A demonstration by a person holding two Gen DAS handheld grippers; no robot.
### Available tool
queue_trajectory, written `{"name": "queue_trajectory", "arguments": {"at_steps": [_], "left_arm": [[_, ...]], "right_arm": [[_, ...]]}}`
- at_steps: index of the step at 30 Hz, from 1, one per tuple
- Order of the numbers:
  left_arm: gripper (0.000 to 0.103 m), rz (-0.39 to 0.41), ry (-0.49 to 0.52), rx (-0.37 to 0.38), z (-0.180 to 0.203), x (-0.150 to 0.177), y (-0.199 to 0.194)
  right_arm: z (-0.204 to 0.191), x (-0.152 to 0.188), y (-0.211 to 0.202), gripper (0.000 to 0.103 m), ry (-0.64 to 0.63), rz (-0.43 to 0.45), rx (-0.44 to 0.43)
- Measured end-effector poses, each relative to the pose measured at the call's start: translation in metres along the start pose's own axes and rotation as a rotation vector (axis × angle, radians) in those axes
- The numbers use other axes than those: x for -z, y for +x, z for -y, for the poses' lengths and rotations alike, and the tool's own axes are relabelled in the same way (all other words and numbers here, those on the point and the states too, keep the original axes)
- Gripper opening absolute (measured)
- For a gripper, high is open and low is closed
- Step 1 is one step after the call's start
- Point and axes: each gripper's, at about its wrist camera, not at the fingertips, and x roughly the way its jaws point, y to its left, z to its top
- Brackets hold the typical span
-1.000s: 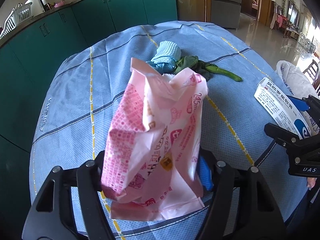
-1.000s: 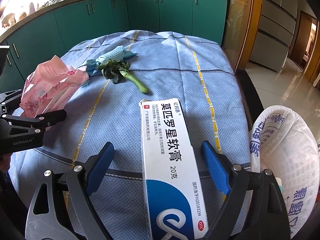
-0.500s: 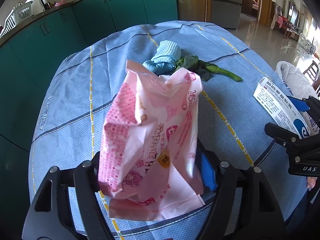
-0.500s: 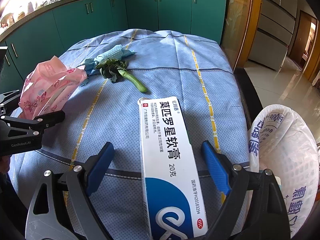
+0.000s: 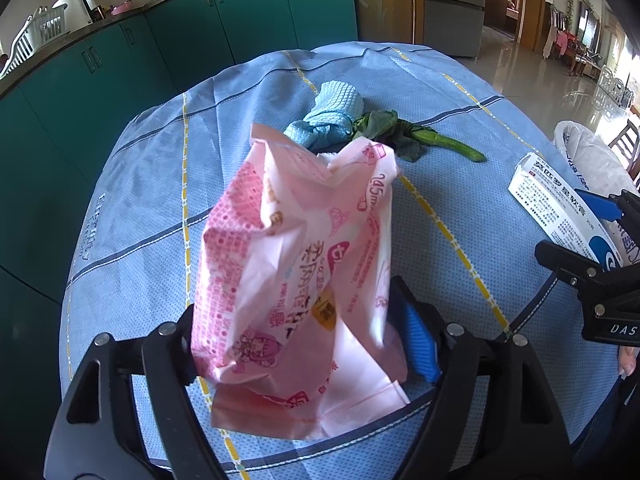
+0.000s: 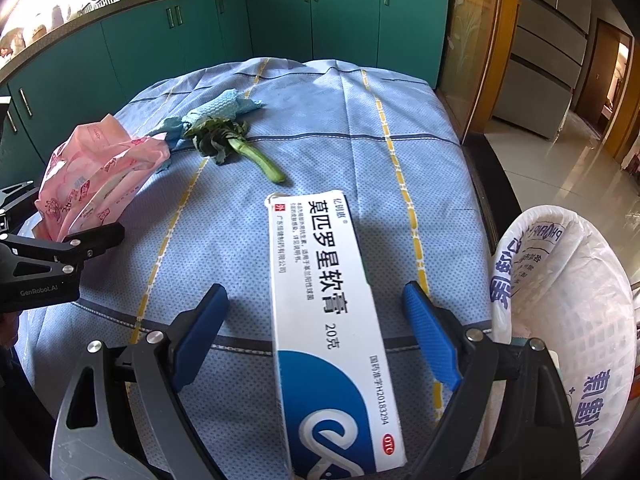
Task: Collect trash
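My left claw (image 5: 304,344) is opening around the pink bag (image 5: 296,280), my right claw (image 6: 316,332) gapes astride the box (image 6: 328,308): I should pinch squarely before lifting.

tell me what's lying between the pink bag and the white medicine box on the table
Only bare blue tablecloth with a yellow stripe separates the pink bag from the medicine box, clearest in the right wrist view.

The surface (image 6: 320,128) is covered with a blue cloth crossed by yellow and dark lines. Lying on it: a pink plastic bag (image 5: 304,264), a crumpled blue rag (image 6: 224,110), a leafy green vegetable stalk (image 6: 240,148), and a white-and-blue ointment box (image 6: 332,320).
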Motion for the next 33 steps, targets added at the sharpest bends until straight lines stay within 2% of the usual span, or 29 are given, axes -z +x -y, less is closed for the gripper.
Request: {"name": "queue_trajectory", "arguments": {"at_steps": [14, 17, 19, 20, 22, 30, 33], "left_arm": [[0.083, -0.001, -0.002, -0.004, 0.001, 0.002, -0.001], [0.082, 0.001, 0.003, 0.001, 0.002, 0.003, -0.002], [0.08, 0.003, 0.007, 0.007, 0.003, 0.004, -0.003], [0.077, 0.004, 0.009, 0.014, 0.004, 0.004, -0.004], [0.072, 0.007, 0.012, 0.023, 0.005, 0.005, -0.006], [0.055, 0.028, 0.022, 0.015, 0.008, 0.006, -0.01], [0.055, 0.057, 0.011, 0.013, 0.007, 0.007, -0.02]], "right_arm": [[0.002, -0.001, 0.0, 0.087, 0.003, 0.001, 0.004], [0.0, -0.001, -0.002, 0.078, -0.011, 0.01, -0.009], [-0.003, 0.0, -0.004, 0.064, -0.022, 0.016, -0.033], [-0.004, 0.0, -0.005, 0.062, -0.026, 0.021, -0.028], [-0.005, 0.0, -0.007, 0.043, -0.034, 0.028, -0.039], [-0.003, 0.001, -0.009, 0.04, -0.012, 0.035, -0.064], [-0.003, 0.001, -0.011, 0.04, -0.01, 0.043, -0.07]]}}
